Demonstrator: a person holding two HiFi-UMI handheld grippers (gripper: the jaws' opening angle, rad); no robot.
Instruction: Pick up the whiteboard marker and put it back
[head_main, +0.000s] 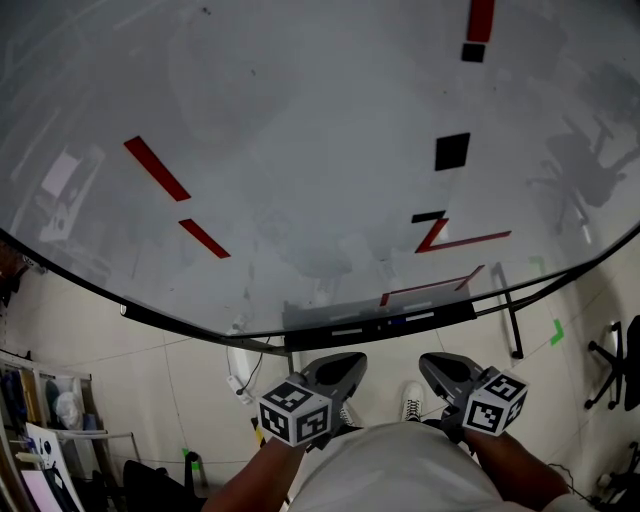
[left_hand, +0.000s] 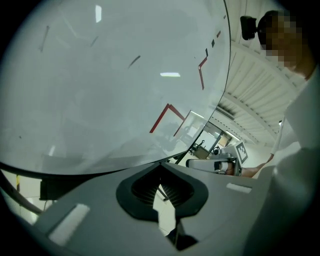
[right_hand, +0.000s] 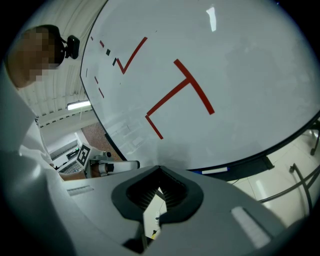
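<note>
A big whiteboard (head_main: 300, 150) with red and black marks fills the head view. Along its lower edge runs a dark tray (head_main: 380, 325) holding white markers, one with a blue cap (head_main: 398, 321). That marker (right_hand: 216, 171) also lies on the tray in the right gripper view. Both grippers are held low, close to the person's body and short of the tray. My left gripper (head_main: 345, 360) (left_hand: 161, 164) has its jaws together with nothing between them. So does my right gripper (head_main: 437, 360) (right_hand: 160, 169).
The board's stand has black legs (head_main: 512, 320) on the tiled floor. An office chair (head_main: 615, 365) stands at right, near green floor tape (head_main: 556, 332). Shelves and clutter (head_main: 50, 430) sit at lower left. The person's shoe (head_main: 412, 400) is below the tray.
</note>
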